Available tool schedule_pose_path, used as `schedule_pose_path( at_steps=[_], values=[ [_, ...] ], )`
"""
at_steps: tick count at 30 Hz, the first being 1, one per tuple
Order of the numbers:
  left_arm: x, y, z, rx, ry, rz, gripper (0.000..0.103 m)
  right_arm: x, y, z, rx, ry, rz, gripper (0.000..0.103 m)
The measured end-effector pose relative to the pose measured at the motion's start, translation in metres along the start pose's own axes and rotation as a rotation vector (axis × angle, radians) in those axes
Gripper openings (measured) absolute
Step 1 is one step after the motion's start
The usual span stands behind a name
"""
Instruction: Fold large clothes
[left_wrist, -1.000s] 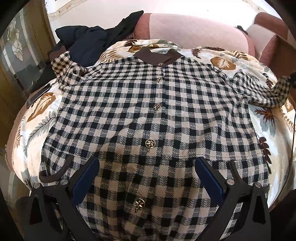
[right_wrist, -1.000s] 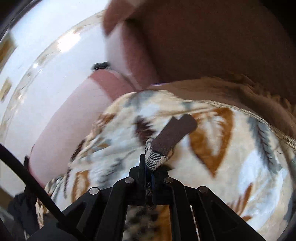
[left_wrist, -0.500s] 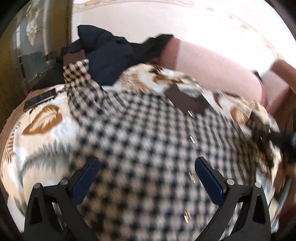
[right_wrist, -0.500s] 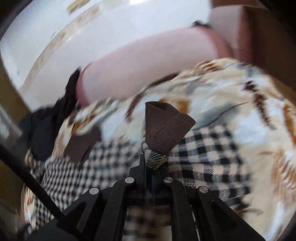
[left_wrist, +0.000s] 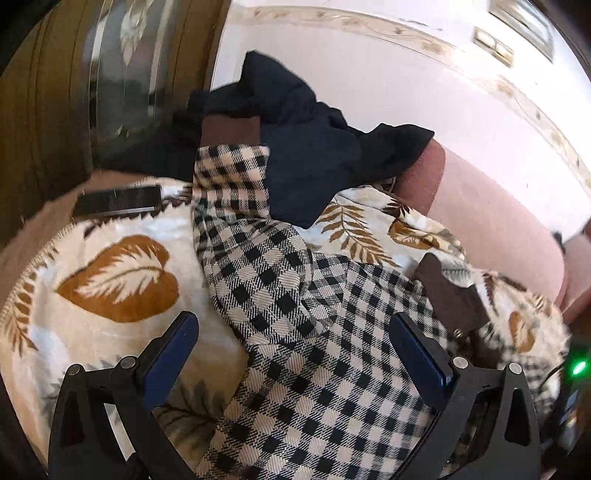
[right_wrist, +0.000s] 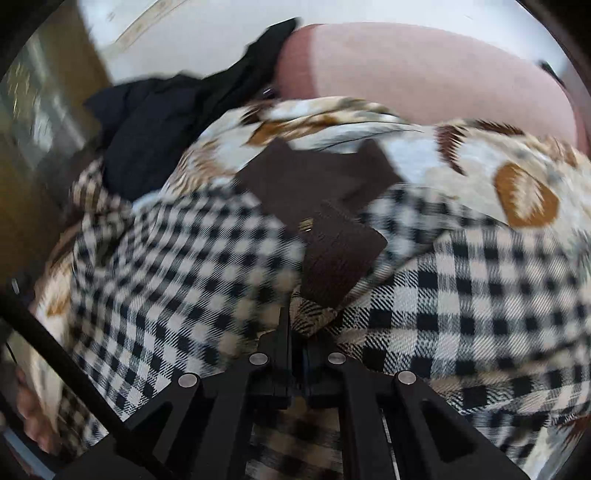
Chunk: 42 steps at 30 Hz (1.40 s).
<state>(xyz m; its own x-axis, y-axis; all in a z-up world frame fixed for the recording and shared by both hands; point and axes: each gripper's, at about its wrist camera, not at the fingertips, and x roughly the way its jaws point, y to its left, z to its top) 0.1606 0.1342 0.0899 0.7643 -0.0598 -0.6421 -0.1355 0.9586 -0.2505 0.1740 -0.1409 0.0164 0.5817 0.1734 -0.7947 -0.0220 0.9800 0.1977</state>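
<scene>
The black-and-cream checked shirt with brown knit collar and cuffs lies front-up across the leaf-printed cream blanket on the pink sofa, its collar at about twelve o'clock in the right wrist view. The right sleeve is doubled over the chest, its brown ribbed cuff just below the collar and at twelve o'clock from the right gripper. That gripper is clenched on the checked cloth just behind the cuff, a hold that lets the whole sleeve follow inward as one flap; I judge this to be the first sleeve fold.

The left sleeve stretches to about eleven o'clock in the left wrist view, its cuff resting against a heap of dark navy clothing. The left gripper hangs with jaws spread wide and empty above that shoulder, probably ready for the matching fold. A flat black device lies at ten o'clock on the blanket's edge.
</scene>
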Motion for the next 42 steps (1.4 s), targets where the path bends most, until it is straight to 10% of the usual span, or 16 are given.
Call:
schedule_pose_path(
  at_steps=[6,15,22,30,38,42],
  values=[
    [-0.008,0.017,0.016,-0.048,-0.032,-0.003,0.103,0.005,0.053,-0.017,-0.162,-0.001,0.029,0.052],
    [0.001,0.045,0.027,-0.125,-0.006,0.028,0.103,-0.015,0.13,-0.085,-0.618,-0.019,-0.085,0.066],
    [0.004,0.055,0.029,-0.135,0.009,0.043,0.103,-0.046,0.107,-0.096,-0.577,-0.004,-0.068,0.066],
    [0.008,0.049,0.026,-0.117,0.024,0.044,0.103,-0.068,0.038,-0.025,-0.243,-0.046,-0.031,0.066],
    [0.013,0.045,0.023,-0.109,0.045,0.037,0.103,0.014,0.066,0.001,-0.205,0.119,-0.047,0.065],
    [0.012,0.054,0.027,-0.143,0.043,0.03,0.103,0.028,0.064,0.007,-0.156,0.142,-0.043,0.01]
  ],
)
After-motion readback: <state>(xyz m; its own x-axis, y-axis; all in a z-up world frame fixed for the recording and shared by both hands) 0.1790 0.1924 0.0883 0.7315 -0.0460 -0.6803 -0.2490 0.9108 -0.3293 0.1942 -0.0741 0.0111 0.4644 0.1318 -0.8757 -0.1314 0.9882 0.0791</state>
